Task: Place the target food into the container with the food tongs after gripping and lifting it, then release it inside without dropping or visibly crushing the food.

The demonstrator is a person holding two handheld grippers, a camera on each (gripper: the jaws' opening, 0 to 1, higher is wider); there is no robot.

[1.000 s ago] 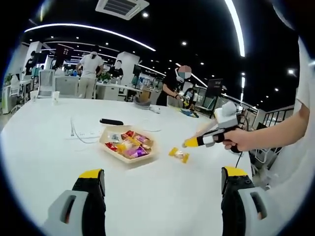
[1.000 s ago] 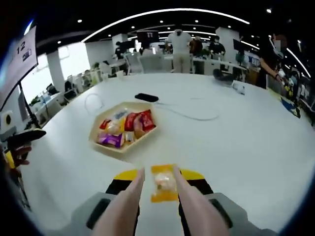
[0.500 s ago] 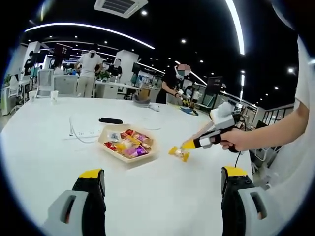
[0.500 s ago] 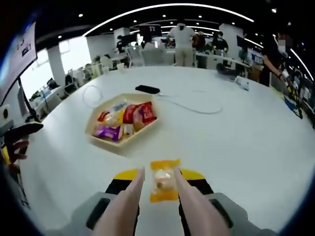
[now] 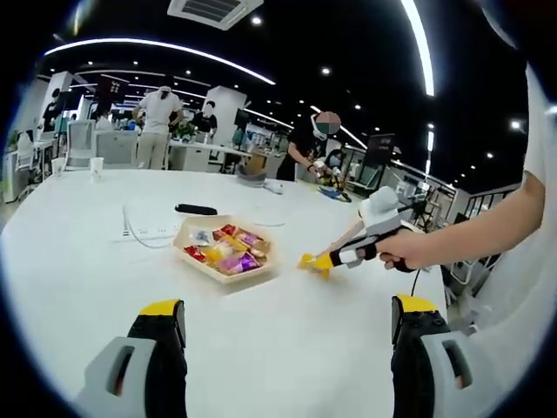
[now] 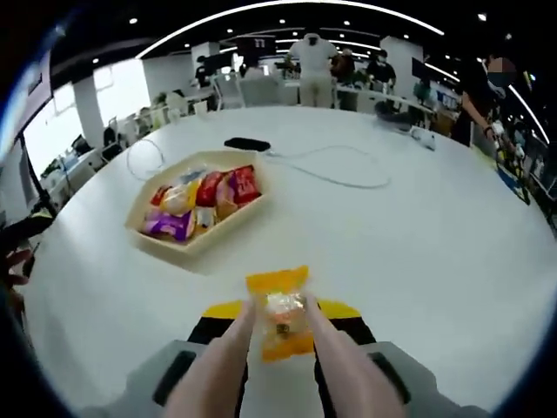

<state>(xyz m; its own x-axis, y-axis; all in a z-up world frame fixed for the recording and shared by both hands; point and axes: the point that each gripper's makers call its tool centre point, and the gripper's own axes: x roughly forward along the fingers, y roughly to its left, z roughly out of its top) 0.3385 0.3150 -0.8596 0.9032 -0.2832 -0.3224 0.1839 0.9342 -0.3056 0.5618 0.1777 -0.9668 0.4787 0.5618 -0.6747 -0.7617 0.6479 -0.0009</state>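
Observation:
A yellow snack packet [image 6: 278, 315] is pinched between the two beige arms of the food tongs [image 6: 233, 344], just above the white table. My right gripper [image 6: 280, 310] is shut on those tongs. In the left gripper view a hand holds the right gripper [image 5: 352, 252] with the packet [image 5: 313, 260] at the tong tips, just right of the tray. The beige hexagonal container [image 6: 202, 247] holds several wrapped snacks [image 6: 196, 198] and sits ahead and to the left. My left gripper [image 5: 287, 312] stands open and empty, low over the table.
A black phone [image 6: 246, 144] and a white cable [image 6: 344, 181] lie beyond the container [image 5: 223, 273]. A white power strip [image 5: 148, 232] lies to its left. Several people stand at desks at the far side of the round white table [image 6: 435, 252].
The tongs have closed on the packet and lifted it off the table, moving it a little toward the container. The left gripper has stayed still.

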